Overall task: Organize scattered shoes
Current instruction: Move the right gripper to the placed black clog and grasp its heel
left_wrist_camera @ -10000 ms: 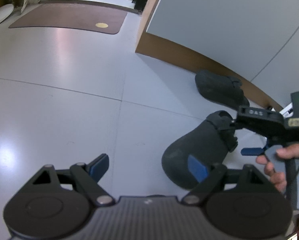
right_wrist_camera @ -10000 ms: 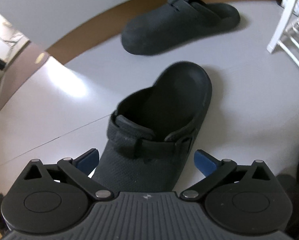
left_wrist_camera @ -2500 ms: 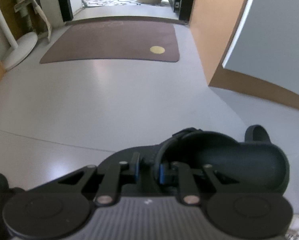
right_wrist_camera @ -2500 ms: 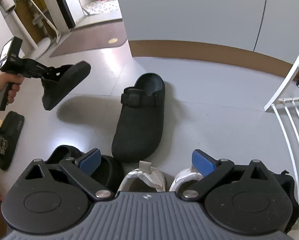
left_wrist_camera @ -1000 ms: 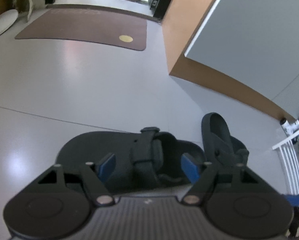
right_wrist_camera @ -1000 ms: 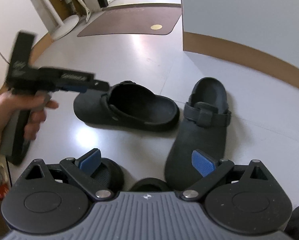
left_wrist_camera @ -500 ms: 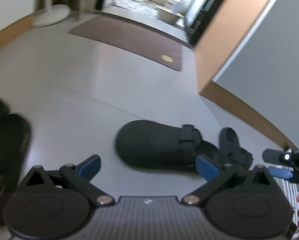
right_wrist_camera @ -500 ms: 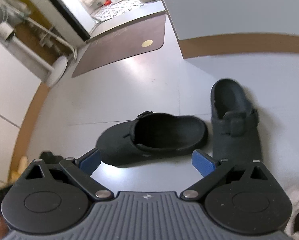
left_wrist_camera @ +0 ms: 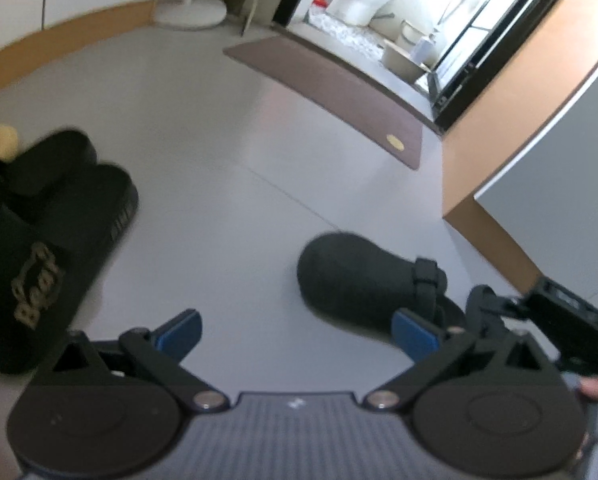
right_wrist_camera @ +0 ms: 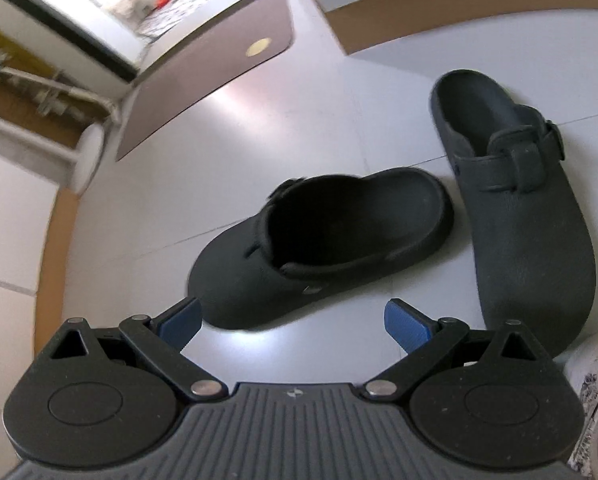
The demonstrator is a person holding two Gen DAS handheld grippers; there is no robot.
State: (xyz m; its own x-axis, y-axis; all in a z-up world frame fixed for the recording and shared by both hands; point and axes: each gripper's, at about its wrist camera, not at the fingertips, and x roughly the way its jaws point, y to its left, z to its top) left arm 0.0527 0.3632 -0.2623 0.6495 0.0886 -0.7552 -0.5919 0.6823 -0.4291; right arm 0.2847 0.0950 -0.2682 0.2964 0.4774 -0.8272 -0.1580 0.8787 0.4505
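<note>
the right gripper (right_wrist_camera: 293, 318) hangs spread and empty over the near clog (right_wrist_camera: 319, 244), which lies on its side, its heel touching or nearly touching the upright clog (right_wrist_camera: 519, 208). a careless pinch on the soft rim could likely nudge the upright one out of line. the left gripper (left_wrist_camera: 297, 330) has just been opening, nothing between its fingers. bare floor (left_wrist_camera: 219, 184) stretches to the mat (left_wrist_camera: 331, 92); black slippers (left_wrist_camera: 47, 236) sit off to the left of it.

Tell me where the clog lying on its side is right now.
In the right wrist view the tipped clog lies mid-floor just ahead of the open right gripper, its heel beside the upright clog on the right.
</note>
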